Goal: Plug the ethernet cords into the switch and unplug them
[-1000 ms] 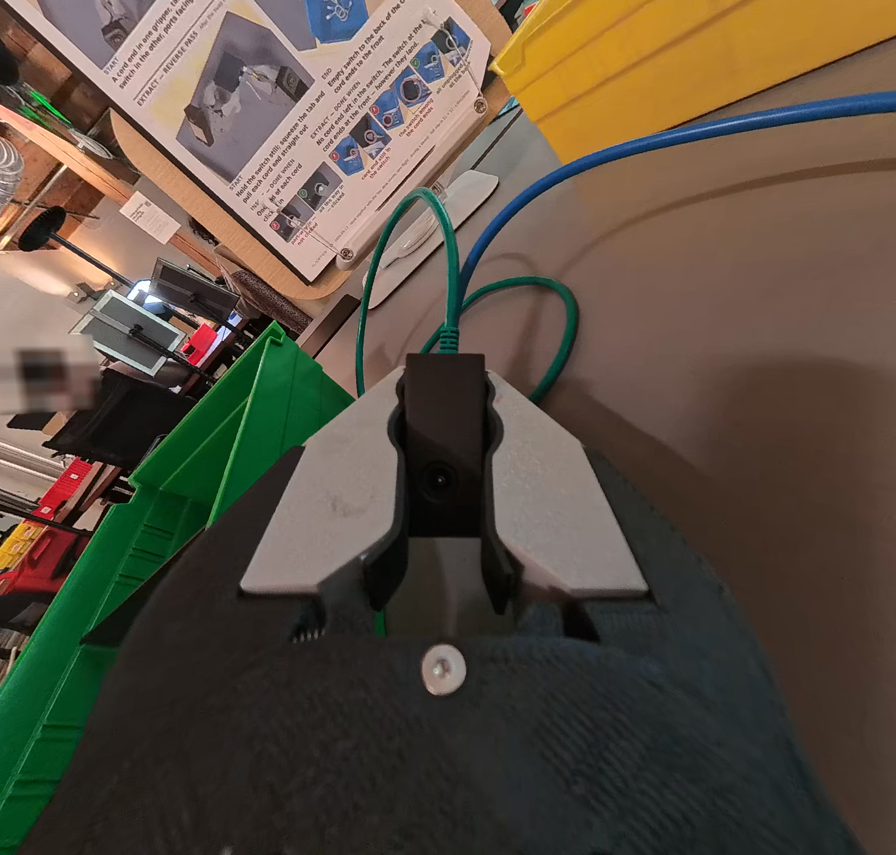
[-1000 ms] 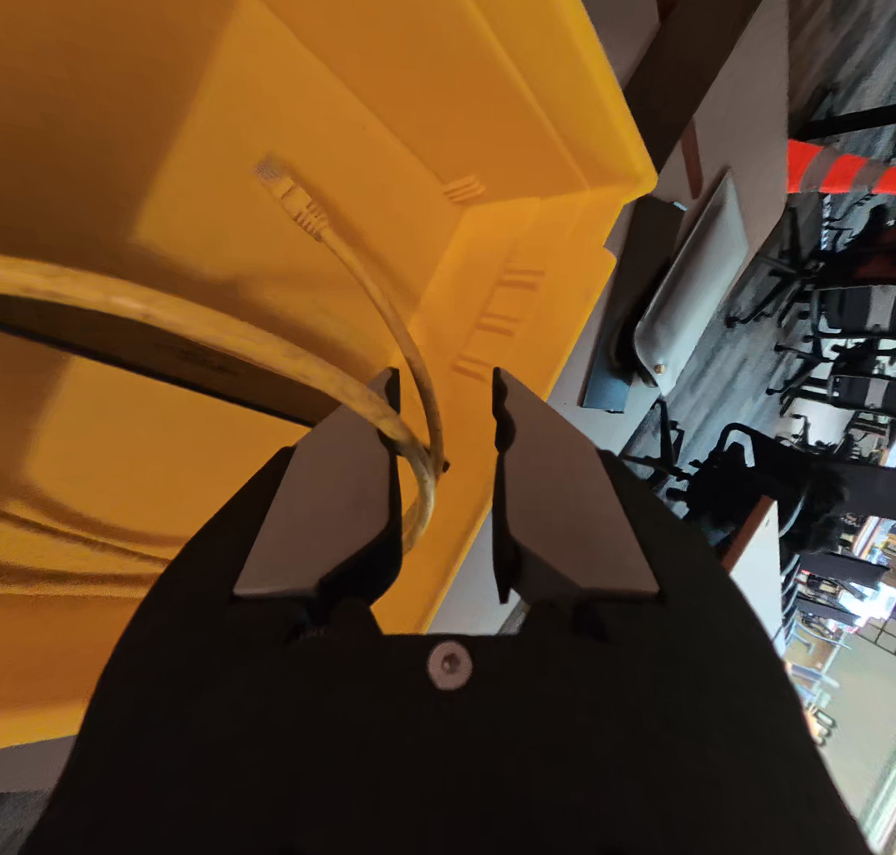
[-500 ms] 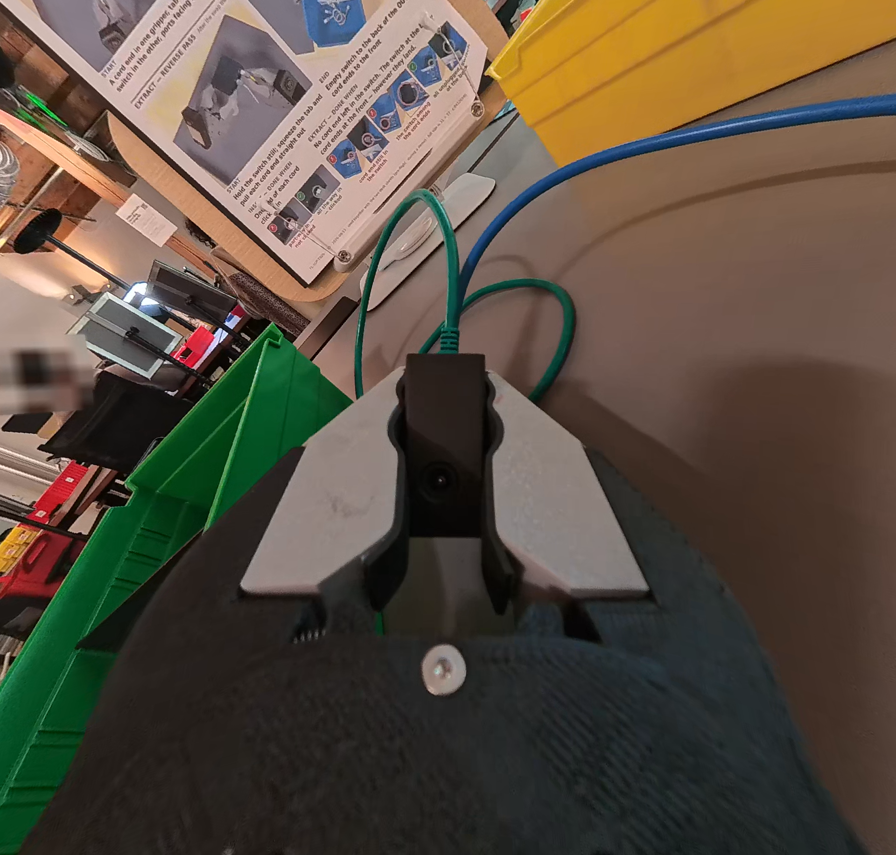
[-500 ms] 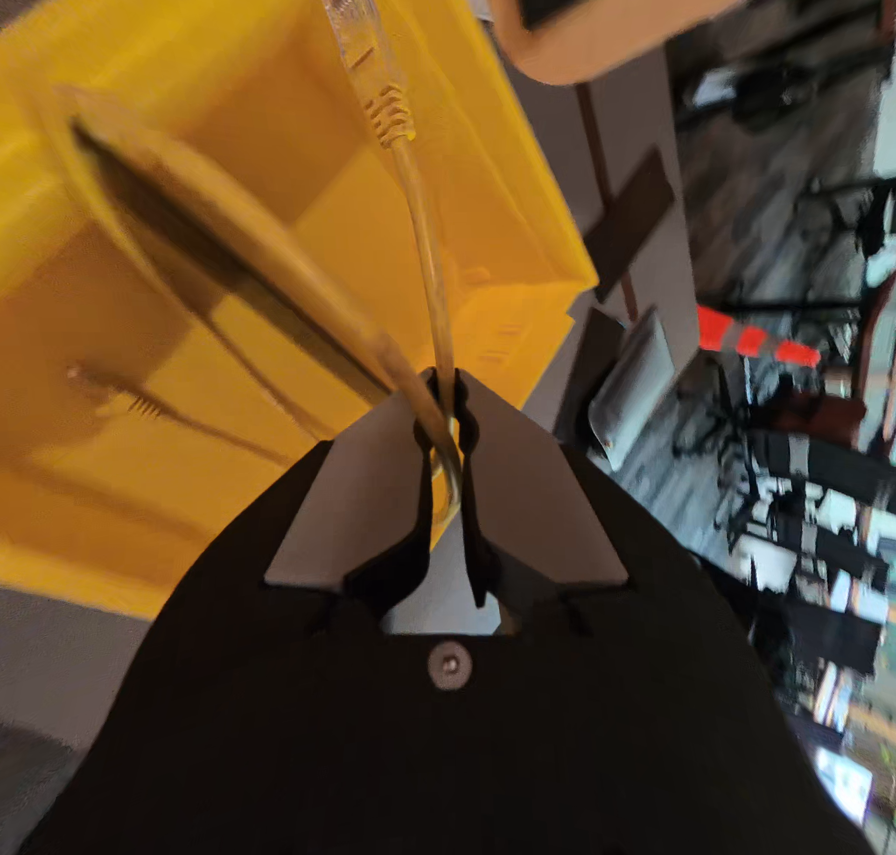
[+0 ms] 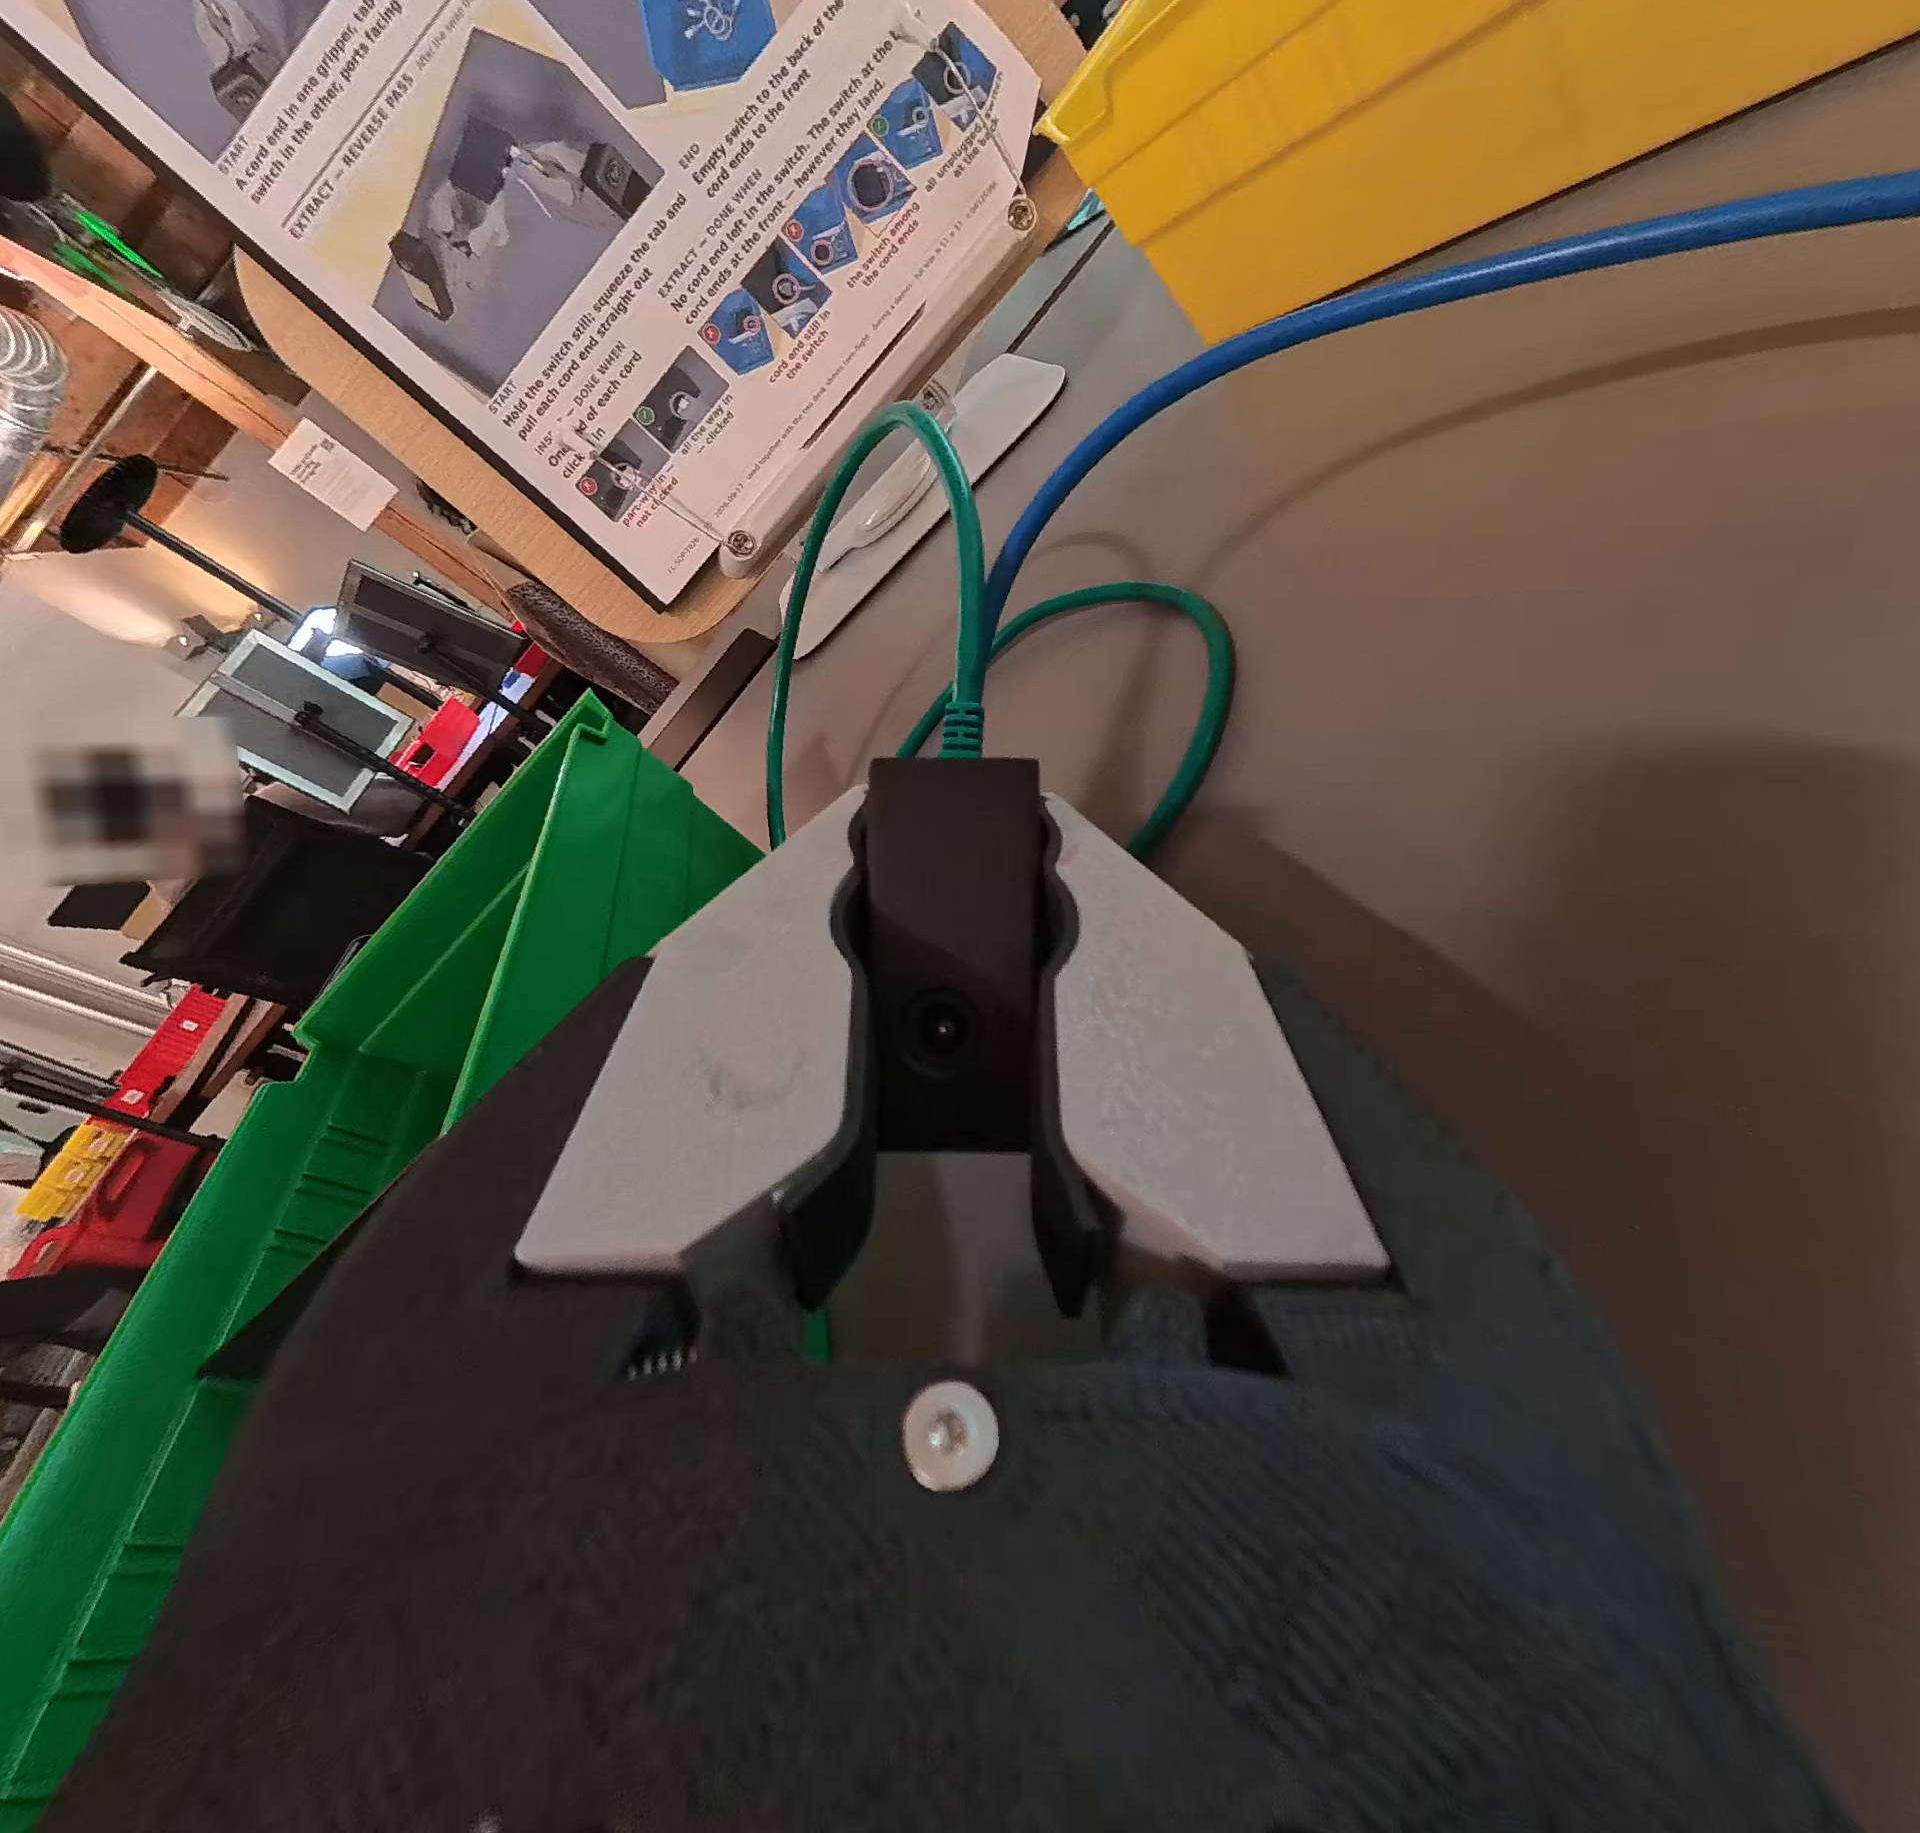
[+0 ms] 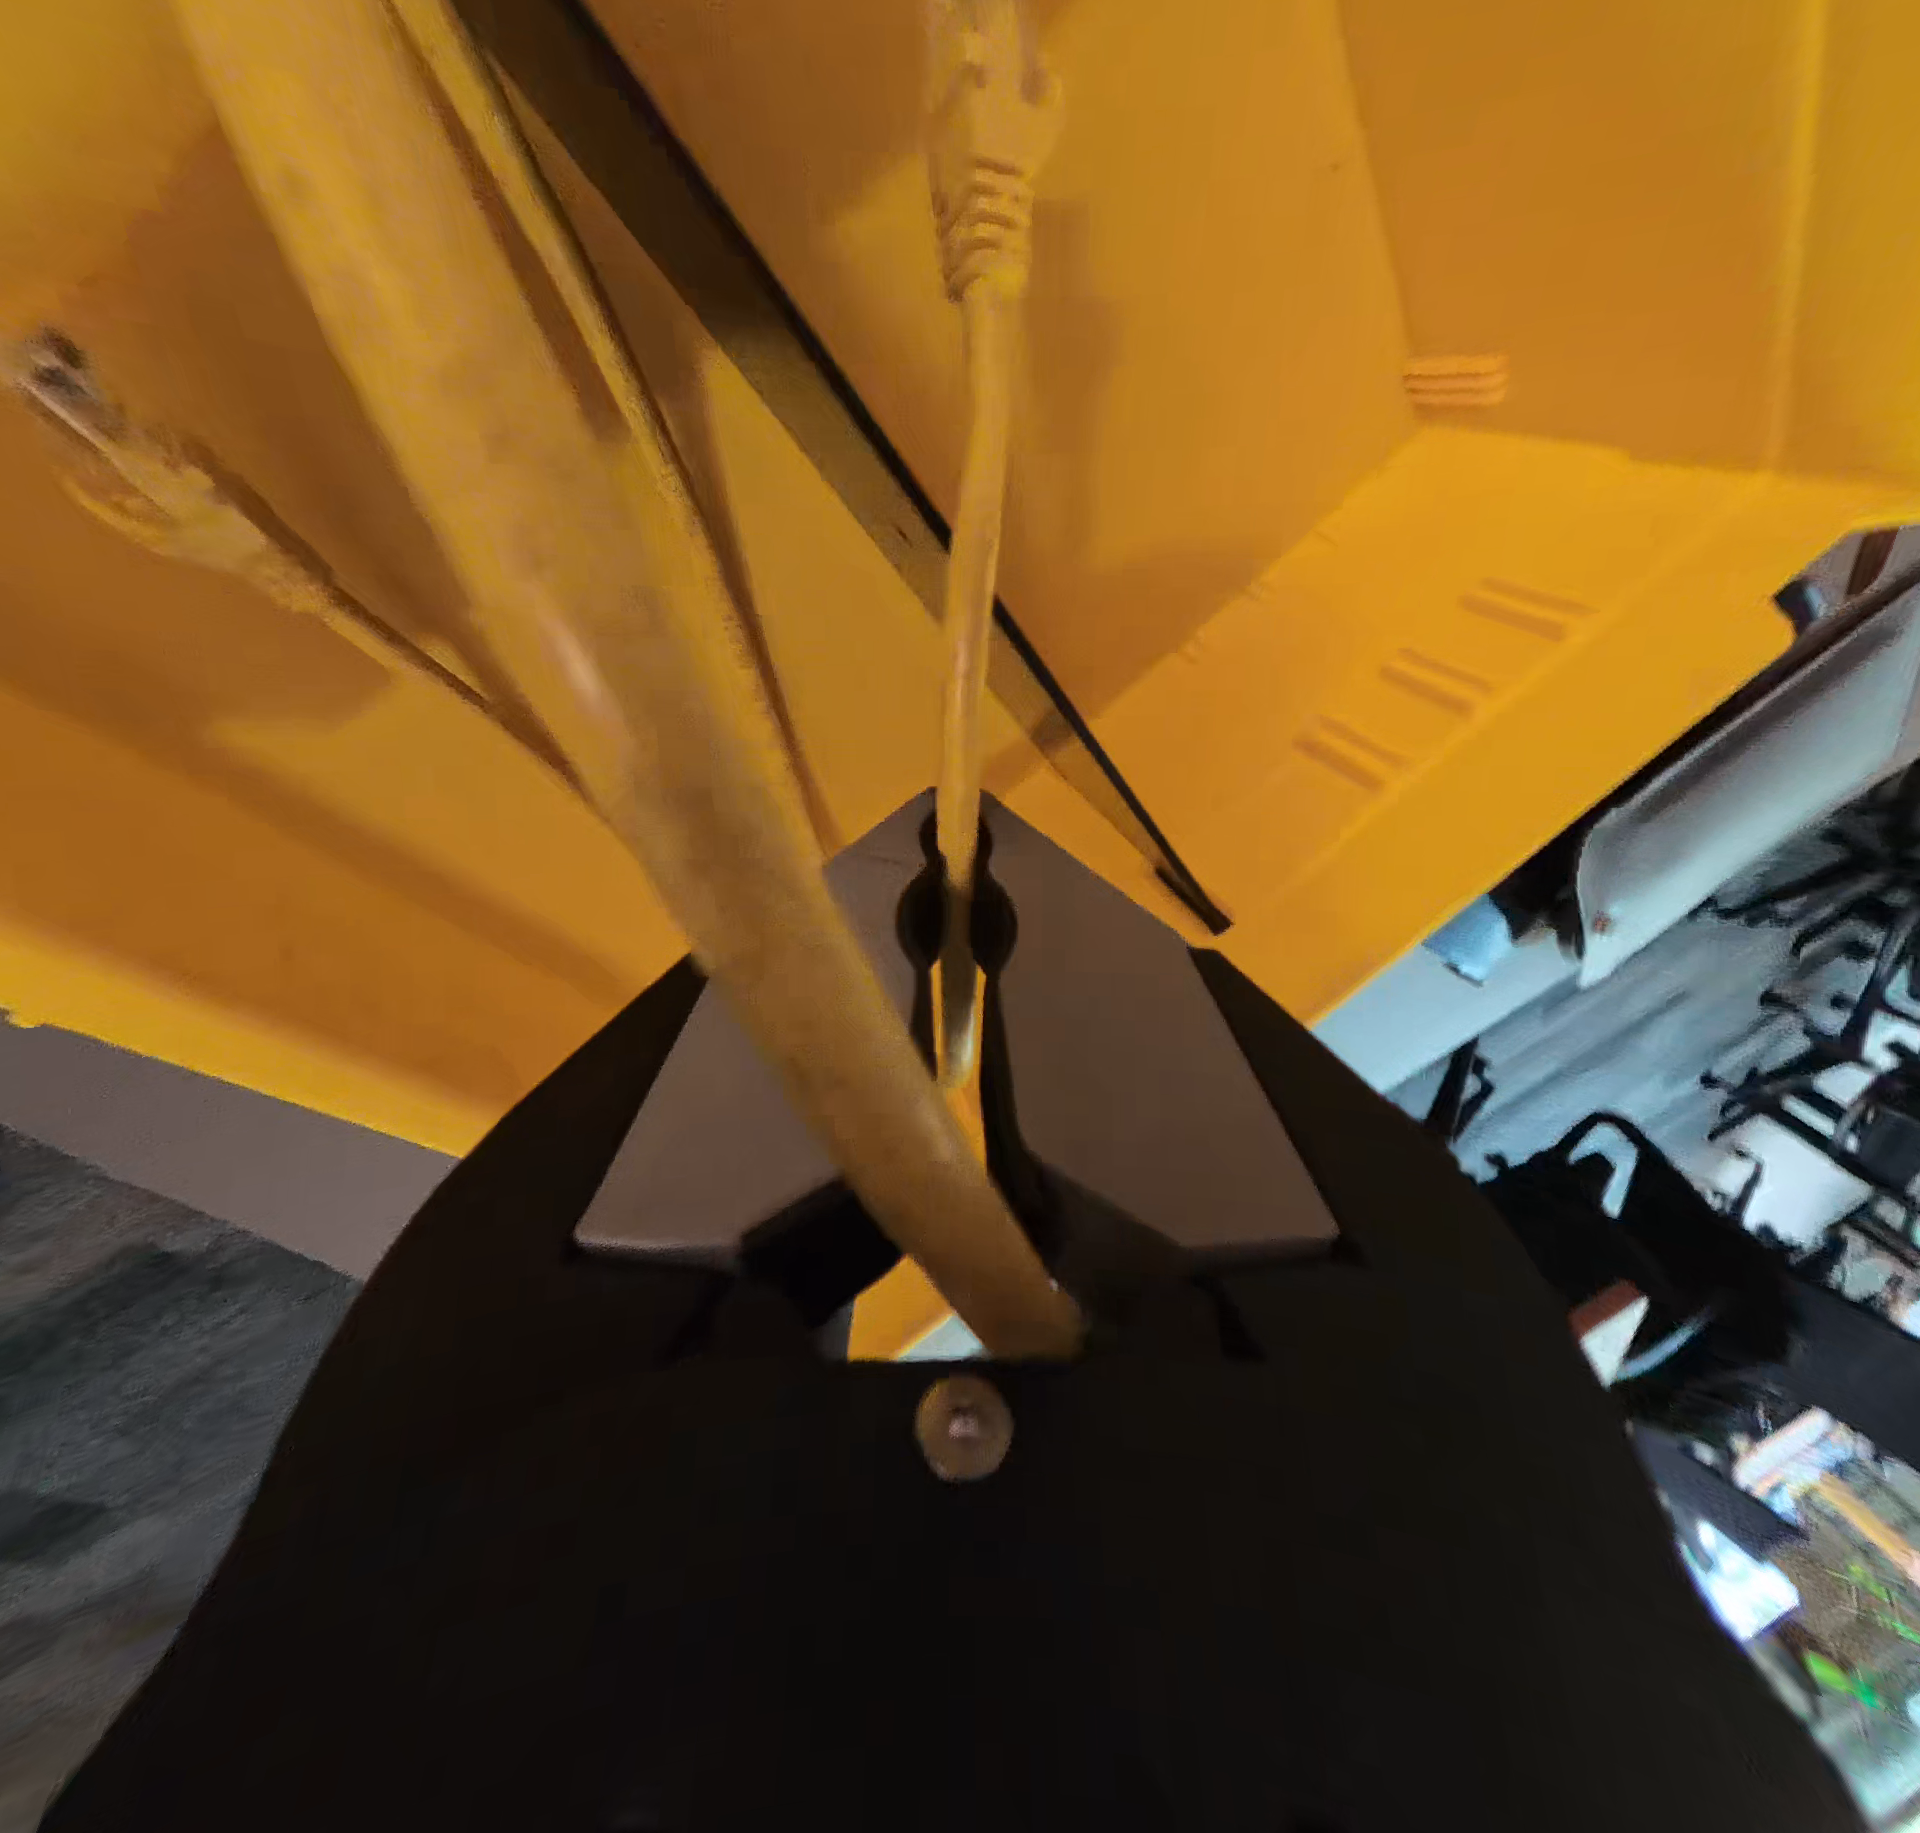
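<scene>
Workshop clutter, shelving and a tilted instruction board (image 5: pixel 582 225) form the background, and we note a green bin (image 5: pixel 343 1108) at the far left edge of the brown table (image 5: pixel 1507 744).

Moving right, we find the left hand-held gripper (image 5: pixel 954 848) clamped on the black switch (image 5: pixel 951 910), held just above the table. A green cord (image 5: pixel 961 578) is seated in the switch's far face; a blue cord (image 5: pixel 1351 297) runs to the same side, but its plug is hidden behind the switch, so we cannot confirm it is in.

Further right sits the yellow bin (image 5: pixel 1455 100). In the right wrist view, the right hand-held gripper (image 6: pixel 961 848) is closed on a yellow cord (image 6: pixel 971 536) some way below its plug (image 6: pixel 982 152), which points away from the gripper over the bin's interior. The frame is blurred. A second loose plug (image 6: pixel 94 443) lies at the left.

We judge the plugging phase partly done: one cord certainly inserted, the yellow one in hand and not yet at the switch. All unplugging remains.
</scene>
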`<state>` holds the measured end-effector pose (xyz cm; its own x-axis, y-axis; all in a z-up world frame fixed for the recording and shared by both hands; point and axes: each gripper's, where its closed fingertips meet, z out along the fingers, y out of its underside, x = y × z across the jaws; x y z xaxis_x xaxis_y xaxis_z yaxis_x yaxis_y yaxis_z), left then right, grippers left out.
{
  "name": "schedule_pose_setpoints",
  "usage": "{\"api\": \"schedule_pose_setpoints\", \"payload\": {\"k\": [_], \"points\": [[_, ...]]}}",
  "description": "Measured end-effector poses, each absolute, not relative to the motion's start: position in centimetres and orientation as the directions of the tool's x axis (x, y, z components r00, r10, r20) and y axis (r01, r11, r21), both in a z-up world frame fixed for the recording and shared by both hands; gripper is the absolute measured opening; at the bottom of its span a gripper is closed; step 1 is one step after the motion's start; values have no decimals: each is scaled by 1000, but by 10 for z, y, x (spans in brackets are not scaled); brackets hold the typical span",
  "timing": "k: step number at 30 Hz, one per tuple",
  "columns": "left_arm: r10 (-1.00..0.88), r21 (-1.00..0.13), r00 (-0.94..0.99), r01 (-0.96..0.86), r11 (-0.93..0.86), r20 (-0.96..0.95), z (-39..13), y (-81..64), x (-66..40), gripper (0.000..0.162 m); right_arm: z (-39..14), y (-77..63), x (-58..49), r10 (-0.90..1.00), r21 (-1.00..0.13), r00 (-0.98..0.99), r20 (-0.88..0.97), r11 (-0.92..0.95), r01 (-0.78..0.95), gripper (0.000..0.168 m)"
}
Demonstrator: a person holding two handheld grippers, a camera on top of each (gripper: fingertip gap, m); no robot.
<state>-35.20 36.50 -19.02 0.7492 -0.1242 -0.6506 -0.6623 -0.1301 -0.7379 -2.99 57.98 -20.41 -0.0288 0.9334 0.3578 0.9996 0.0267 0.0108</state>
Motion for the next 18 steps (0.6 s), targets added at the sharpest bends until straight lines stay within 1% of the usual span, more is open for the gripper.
{"api": "schedule_pose_setpoints", "payload": {"k": [2,3,6,8,11,12,13,14,17,18], "points": [[-127,-744,755,-656,-129,-644,-190,365,-352,26,-200,582,-19,943,78,-34,330,9,997,0],[-130,-747,758,-652,-129,-639,-190,365,-352,26,-194,576,-17,953,79,-52,297,30,996,0],[-137,-753,763,-646,-127,-631,-190,366,-352,26,-166,551,-18,982,21,-72,172,69,997,0],[-140,-754,764,-644,-128,-629,-191,367,-352,26,-146,535,-15,991,3,-78,108,78,997,0],[-141,-753,764,-645,-130,-630,-191,366,-352,26,-127,505,-11,996,-45,-45,-71,42,998,0],[-140,-752,763,-646,-130,-631,-191,366,-352,26,-127,499,-9,992,-46,-32,-121,27,999,0],[-140,-751,763,-647,-131,-632,-191,366,-352,26,-132,502,-6,992,-26,-19,-122,16,1000,0],[-141,-751,762,-647,-133,-632,-192,366,-352,26,-142,509,-2,994,7,-2,-105,3,1000,0],[-141,-745,758,-652,-139,-637,-193,366,-351,26,-185,516,3,985,113,54,-162,-36,993,0],[-139,-743,756,-655,-140,-640,-193,366,-352,26,-199,524,2,988,145,66,-141,-45,988,0]]}}
